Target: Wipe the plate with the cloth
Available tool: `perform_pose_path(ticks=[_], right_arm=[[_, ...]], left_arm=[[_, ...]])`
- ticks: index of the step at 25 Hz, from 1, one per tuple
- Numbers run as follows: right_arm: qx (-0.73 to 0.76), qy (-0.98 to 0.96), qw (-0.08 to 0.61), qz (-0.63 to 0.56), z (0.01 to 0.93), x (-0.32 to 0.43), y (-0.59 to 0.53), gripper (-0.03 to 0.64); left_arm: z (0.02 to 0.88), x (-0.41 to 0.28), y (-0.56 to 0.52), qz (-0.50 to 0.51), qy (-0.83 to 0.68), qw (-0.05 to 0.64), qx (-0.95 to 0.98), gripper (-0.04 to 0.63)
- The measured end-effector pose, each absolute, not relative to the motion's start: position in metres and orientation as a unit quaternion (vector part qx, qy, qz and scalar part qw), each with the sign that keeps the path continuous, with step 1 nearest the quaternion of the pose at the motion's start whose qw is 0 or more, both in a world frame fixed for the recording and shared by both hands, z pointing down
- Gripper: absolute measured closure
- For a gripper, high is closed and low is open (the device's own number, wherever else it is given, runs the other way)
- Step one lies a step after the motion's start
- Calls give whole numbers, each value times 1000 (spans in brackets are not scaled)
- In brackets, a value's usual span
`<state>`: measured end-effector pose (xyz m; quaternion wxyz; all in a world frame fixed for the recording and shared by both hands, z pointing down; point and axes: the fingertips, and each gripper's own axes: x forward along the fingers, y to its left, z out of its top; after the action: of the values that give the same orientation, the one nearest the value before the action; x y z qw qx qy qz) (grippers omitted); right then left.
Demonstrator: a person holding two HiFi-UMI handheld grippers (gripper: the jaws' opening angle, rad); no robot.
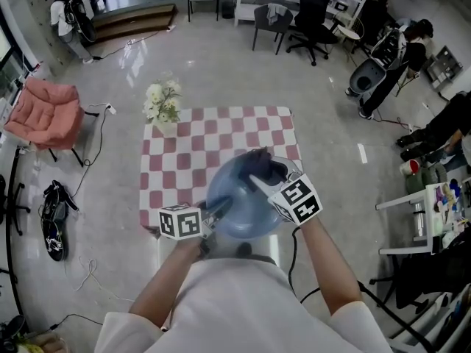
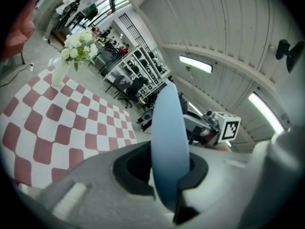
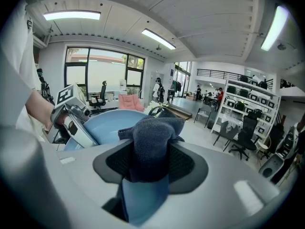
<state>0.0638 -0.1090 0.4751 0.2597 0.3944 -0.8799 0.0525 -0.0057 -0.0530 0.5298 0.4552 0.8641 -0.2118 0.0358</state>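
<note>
A light blue plate [image 1: 237,203] is held up above the near edge of the red-and-white checked table [image 1: 191,153]. My left gripper [image 1: 214,214] is shut on the plate's left rim. In the left gripper view the plate [image 2: 169,147] stands edge-on between the jaws of that gripper [image 2: 172,178]. My right gripper [image 1: 257,178] is shut on a dark blue cloth [image 1: 266,165], which rests against the plate's upper right face. The right gripper view shows the cloth [image 3: 152,142] bunched between the jaws, the plate [image 3: 109,123] behind it, and the left gripper [image 3: 76,123] at the plate's far rim.
A vase of white flowers [image 1: 163,106] stands at the table's far left corner. A pink chair [image 1: 44,110] is on the left, dark office chairs [image 1: 305,17] at the back, a white shelf cart [image 1: 430,215] on the right. Cables lie on the floor [image 1: 88,271].
</note>
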Motion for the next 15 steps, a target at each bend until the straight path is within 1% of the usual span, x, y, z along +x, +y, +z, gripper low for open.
perform_pose_path(ticks=[8,15], right_arm=[[377,-894,236,51,464,40,-115,410],[358,-905,223,47,459,18,-116,410]], left_arm=[[526,4,-54,59,-195,442,873,531],[525,-3,-65,44,-209,441,872,543]])
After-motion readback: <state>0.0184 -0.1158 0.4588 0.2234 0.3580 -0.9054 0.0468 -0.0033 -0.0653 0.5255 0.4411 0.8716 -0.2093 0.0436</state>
